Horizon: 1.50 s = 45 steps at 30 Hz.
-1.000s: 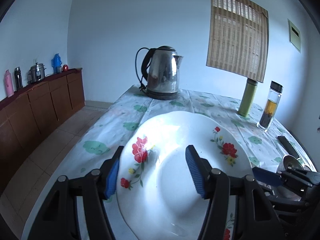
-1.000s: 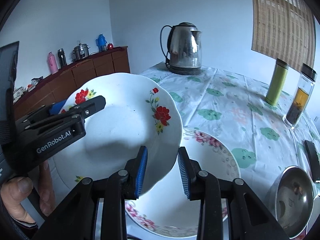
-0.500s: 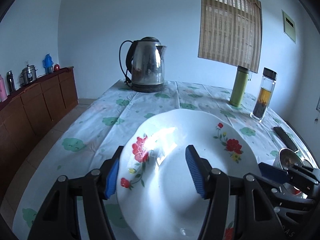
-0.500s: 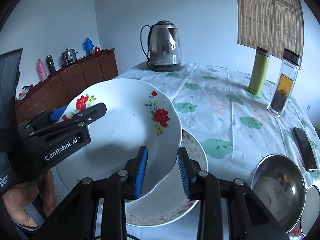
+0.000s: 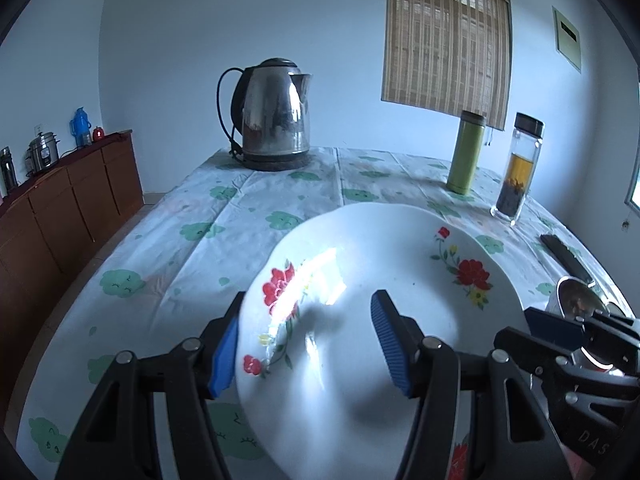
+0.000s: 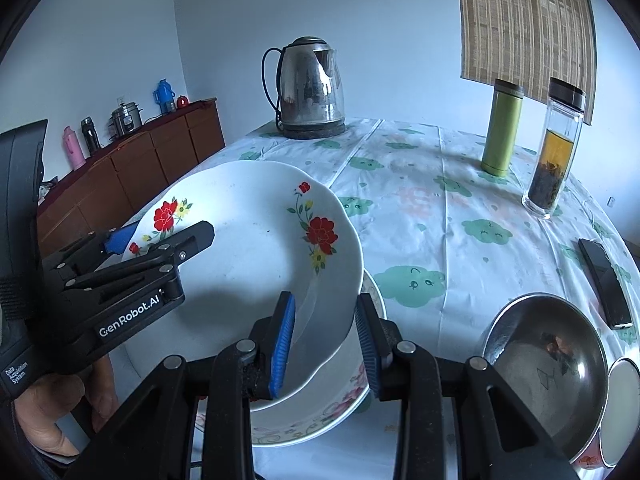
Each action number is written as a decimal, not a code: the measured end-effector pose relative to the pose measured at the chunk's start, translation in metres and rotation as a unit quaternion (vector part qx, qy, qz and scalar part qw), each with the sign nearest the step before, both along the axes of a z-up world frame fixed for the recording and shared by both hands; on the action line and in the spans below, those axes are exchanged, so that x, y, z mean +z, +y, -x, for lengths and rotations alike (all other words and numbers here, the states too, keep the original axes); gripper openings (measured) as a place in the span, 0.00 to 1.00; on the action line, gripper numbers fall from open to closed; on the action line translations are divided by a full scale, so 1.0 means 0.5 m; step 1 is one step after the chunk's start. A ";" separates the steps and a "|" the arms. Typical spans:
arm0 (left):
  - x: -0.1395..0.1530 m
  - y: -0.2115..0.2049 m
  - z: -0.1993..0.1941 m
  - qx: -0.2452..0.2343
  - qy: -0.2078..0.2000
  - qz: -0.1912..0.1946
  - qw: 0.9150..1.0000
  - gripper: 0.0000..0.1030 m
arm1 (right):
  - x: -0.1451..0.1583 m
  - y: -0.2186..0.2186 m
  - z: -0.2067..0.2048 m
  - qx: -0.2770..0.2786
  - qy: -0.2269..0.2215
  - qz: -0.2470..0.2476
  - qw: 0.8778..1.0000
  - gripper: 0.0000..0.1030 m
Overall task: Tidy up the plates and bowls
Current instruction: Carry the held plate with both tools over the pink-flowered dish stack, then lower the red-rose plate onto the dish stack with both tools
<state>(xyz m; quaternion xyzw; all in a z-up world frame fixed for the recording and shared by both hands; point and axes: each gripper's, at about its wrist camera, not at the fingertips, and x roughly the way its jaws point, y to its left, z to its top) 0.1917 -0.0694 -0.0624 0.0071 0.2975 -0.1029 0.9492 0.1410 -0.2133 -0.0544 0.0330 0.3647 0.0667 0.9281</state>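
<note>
A white deep plate with red flowers (image 5: 400, 300) hangs tilted above the table, carried between both grippers. My left gripper (image 5: 306, 344) is shut on its left rim, one blue pad under the edge and one on the inside. My right gripper (image 6: 325, 344) is shut on the plate's (image 6: 248, 240) right rim, which runs between its pads. The left gripper (image 6: 160, 238) also shows at the far rim in the right wrist view, with a hand below it. Underneath lies a second plate with a pink flower border (image 6: 320, 420), mostly covered by the carried plate.
A steel bowl (image 6: 548, 364) and a dark phone (image 6: 604, 284) lie to the right. A steel kettle (image 6: 308, 88), a green flask (image 6: 502, 128) and a glass tea bottle (image 6: 556, 148) stand at the far side. A wooden sideboard (image 5: 64, 208) runs along the left wall.
Both grippers carried the flowered plate sideways and slightly down, so it now covers most of the pink-bordered plate. Both grips stayed the same.
</note>
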 end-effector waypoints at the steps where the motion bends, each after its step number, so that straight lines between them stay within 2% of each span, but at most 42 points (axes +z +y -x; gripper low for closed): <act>1: -0.002 -0.002 0.000 -0.002 0.001 -0.001 1.000 0.58 | -0.001 -0.001 0.000 -0.001 0.001 0.000 1.000 0.32; 11: -0.005 -0.004 -0.001 -0.013 0.007 0.003 1.000 0.58 | -0.006 -0.006 0.000 -0.005 0.006 0.003 1.000 0.32; 45: -0.027 -0.038 0.001 -0.027 0.014 -0.036 0.999 0.58 | -0.021 -0.010 0.001 -0.020 0.020 0.025 0.999 0.32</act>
